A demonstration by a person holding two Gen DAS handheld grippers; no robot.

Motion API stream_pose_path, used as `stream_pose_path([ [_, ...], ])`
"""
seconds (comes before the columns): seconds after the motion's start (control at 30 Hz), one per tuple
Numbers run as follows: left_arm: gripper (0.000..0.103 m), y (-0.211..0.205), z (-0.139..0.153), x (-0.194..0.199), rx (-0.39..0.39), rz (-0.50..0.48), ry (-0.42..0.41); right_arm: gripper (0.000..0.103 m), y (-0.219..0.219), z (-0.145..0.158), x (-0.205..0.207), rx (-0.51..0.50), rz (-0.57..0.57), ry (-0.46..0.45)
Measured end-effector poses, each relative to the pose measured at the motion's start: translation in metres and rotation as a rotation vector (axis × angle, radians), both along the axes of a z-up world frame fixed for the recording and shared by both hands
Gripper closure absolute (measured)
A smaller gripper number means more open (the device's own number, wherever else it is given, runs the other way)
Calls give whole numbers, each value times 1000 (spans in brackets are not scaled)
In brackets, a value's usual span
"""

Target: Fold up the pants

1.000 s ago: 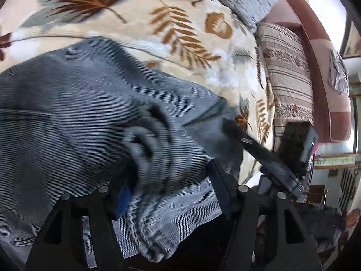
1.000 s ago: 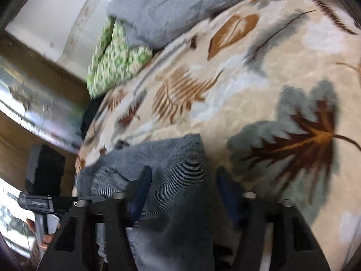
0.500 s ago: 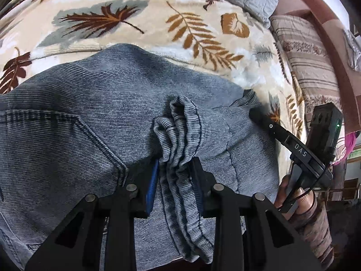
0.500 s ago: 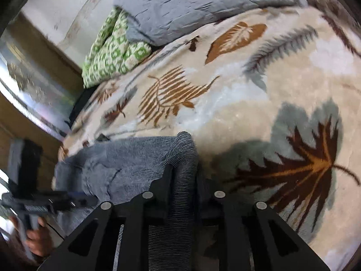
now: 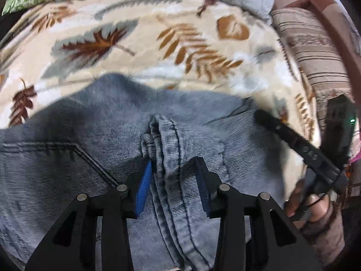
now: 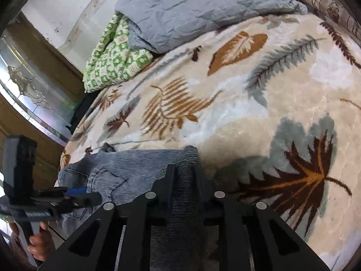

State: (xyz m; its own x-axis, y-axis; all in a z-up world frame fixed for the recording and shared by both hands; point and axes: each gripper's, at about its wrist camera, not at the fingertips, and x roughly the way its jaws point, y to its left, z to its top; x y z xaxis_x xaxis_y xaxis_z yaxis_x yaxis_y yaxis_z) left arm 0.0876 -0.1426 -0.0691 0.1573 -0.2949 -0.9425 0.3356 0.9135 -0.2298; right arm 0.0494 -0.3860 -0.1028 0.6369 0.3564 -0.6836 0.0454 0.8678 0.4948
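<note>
Evidently soft, floppy grey-blue ribbed denim pants (image 5: 94, 158): left claw (image 5: 173, 180) just reopened, loosely straddling bunched waistband fold; right claw (image 6: 183, 194) pinched edge, firm hold.

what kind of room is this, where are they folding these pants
Most likely a bedroom at home. The pants lie on a leaf-print blanket spread over what looks like a bed, with a grey quilt and a green patterned pillow bunched at its far end.

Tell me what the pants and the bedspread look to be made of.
Pants: likely washed blue-grey denim, matte, showing fine ribbed weave, stitched seams and a pocket. Bedspread: seems plush fleece or mink-type blanket, cream with a printed leaf pattern; its soft pile catches a slight sheen.
</note>
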Motion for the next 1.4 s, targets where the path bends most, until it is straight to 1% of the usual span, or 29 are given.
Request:
stream_pose_path([
  [0.03, 62, 1, -4, 0, 5, 8, -1, 86, 0, -3, 2, -14, 1, 12],
  [0.1, 61, 3, -4, -1, 3, 11, -18, 86, 1, -10, 6, -43, 10, 33],
  [0.17, 61, 2, -3, -1, 15, 2, -25, 86, 2, -12, 8, -48, 10, 36],
  [0.27, 61, 3, -2, -2, 14, 12, -19, 86, 1, -10, 9, -47, 8, 51],
  [0.33, 61, 4, 0, -4, 24, 11, -20, 80, 1, -6, 5, -34, 2, 63],
  [0.47, 61, 6, 5, -13, 44, 10, -20, 77, -4, 6, -13, -5, -11, 82],
  [0.5, 61, 8, 7, -15, 42, 12, -11, 74, -4, 8, -18, -2, -11, 86],
  [0.53, 61, 12, 9, -18, 32, 14, 2, 69, -5, 11, -25, -3, -12, 94],
  [0.57, 59, 17, 12, -23, 12, 14, 19, 67, -6, 12, -31, 1, -13, 99],
  [0.6, 54, 21, 13, -28, -12, 13, 39, 63, -8, 13, -41, 20, -15, 107],
  [0.7, 47, 34, 12, -45, -92, 24, 110, 58, -11, 9, -61, 97, -15, 109],
  [0.73, 47, 36, 9, -50, -113, 31, 137, 58, -10, 6, -67, 116, -17, 113],
  [0.8, 46, 35, 4, -57, -131, 38, 170, 58, -5, -1, -70, 119, -15, 124],
  [0.87, 46, 31, -7, -62, -135, 49, 214, 58, 2, -7, -67, 141, -13, 124],
  [0.9, 47, 29, -7, -65, -130, 54, 211, 59, 6, -7, -65, 155, -5, 115],
  [0.93, 47, 27, -4, -67, -122, 56, 196, 70, 12, -5, -63, 145, 11, 110],
  [0.97, 47, 26, -1, -70, -122, 53, 193, 81, 17, 0, -62, 116, 26, 100],
  [1.0, 47, 26, 3, -73, -131, 53, 191, 92, 27, 12, -64, 70, 72, 71],
  [1.03, 47, 27, 6, -77, -135, 55, 180, 92, 34, 23, -68, 27, 104, 36],
  [1.1, 49, 26, 3, -83, -103, 50, 164, 93, 44, 42, -78, -65, 142, -20],
  [1.13, 50, 25, -2, -86, -81, 51, 167, 93, 44, 43, -80, -98, 147, -16],
  [1.17, 52, 24, -7, -88, -66, 50, 169, 93, 42, 38, -82, -141, 139, 0],
  [1.2, 52, 22, -11, -90, -49, 45, 152, 93, 40, 30, -82, -163, 131, 29],
  [1.23, 52, 18, -10, -93, -28, 29, 123, 92, 37, 19, -81, -174, 124, 59],
  [1.27, 52, 14, -9, -94, -14, 20, 110, 90, 34, 5, -81, -181, 108, 91],
  [1.3, 52, 12, -8, -95, 1, 11, 100, 88, 32, -1, -82, -172, 98, 97],
  [1.33, 52, 11, -8, -95, 7, 7, 97, 87, 27, -2, -83, -145, 84, 87],
  [1.4, 52, 13, -6, -94, -4, 11, 104, 80, 20, 2, -86, -84, 57, 85],
])
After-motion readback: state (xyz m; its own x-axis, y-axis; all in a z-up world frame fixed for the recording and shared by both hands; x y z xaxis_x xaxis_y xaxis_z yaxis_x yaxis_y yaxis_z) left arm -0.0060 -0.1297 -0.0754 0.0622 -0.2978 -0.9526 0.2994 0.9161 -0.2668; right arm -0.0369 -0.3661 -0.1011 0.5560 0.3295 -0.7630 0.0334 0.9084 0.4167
